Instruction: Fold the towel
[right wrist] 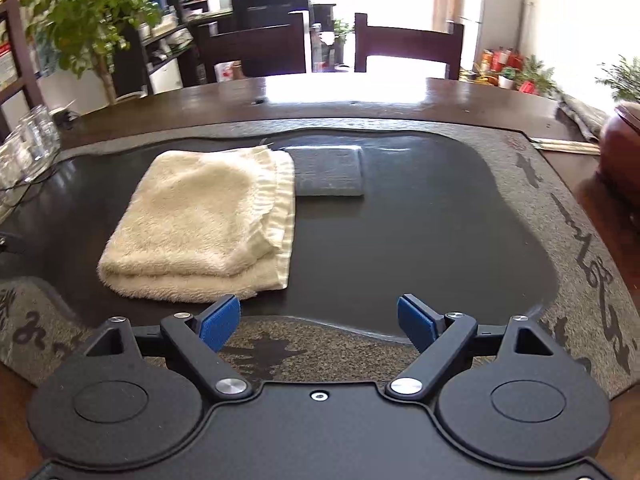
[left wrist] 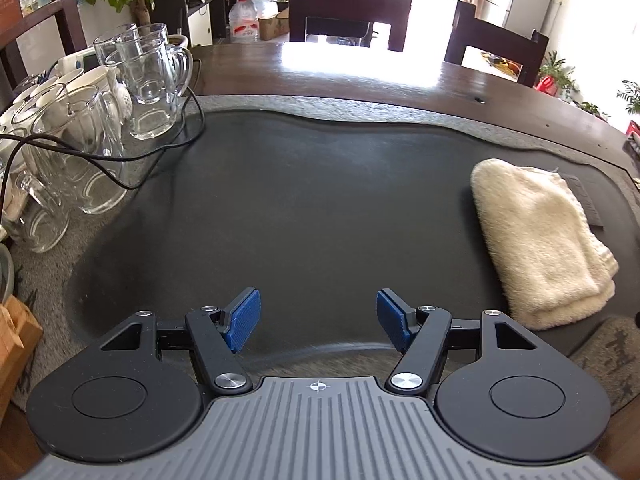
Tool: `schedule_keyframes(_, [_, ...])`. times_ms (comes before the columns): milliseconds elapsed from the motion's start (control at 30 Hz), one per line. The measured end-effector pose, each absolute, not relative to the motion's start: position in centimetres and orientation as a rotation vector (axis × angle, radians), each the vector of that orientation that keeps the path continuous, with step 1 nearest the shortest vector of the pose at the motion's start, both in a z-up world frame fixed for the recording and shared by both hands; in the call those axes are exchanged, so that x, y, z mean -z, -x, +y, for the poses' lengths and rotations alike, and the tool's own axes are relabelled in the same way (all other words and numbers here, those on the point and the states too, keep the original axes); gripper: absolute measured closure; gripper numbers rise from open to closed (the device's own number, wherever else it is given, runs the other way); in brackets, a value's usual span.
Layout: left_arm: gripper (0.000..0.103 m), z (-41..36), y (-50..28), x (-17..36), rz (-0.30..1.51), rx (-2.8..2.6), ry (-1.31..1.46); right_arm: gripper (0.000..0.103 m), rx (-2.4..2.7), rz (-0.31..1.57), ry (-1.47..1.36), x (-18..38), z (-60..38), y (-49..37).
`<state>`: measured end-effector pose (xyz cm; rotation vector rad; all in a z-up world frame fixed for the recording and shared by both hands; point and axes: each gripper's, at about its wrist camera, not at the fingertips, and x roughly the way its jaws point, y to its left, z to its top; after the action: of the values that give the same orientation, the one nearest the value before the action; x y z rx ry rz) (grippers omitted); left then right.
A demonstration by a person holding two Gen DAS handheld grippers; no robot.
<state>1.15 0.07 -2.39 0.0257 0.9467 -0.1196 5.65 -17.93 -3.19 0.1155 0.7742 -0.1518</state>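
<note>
Both pairs of tongs stood with their blue pads wide apart and nothing between them: the left tongs (left wrist: 318, 322) hung over the bare dark basin of the stone tea tray (left wrist: 304, 208), and the right tongs (right wrist: 319, 322) hovered over the tray's speckled near rim. The cream terry towel (right wrist: 200, 224) lay in the basin, ahead and to the left of the right tongs and well to the right of the left ones, already doubled into a thick layered rectangle, its hemmed edges stacked along the right side and its far right corner overlapping a grey pad (right wrist: 330, 176). The folding looked finished or nearly so; any further fold would call for both tongs to close on the hemmed edge. Glass mugs (left wrist: 152, 76) stood clustered at the counter's left.
</note>
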Motion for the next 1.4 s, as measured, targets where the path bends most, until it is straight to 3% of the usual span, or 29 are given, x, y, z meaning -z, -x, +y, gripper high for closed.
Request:
schedule_keyframes(500, [0.037,5.8,-4.5,4.4,0.859,0.097,-0.106,0.015,0.369,0.689,-0.238,4.1,-29.1,-5.2])
schedule_keyframes(900, [0.037,5.7,-6.5,5.0,0.830,0.132,-0.183,0.015,0.449,0.641,-0.270,6.4,-39.9,-7.5])
schedule_keyframes(1400, [0.035,5.2,-8.1,6.3,0.845,0.220,-0.239,0.008,0.464,0.652,-0.227,7.7,-40.2,-8.6])
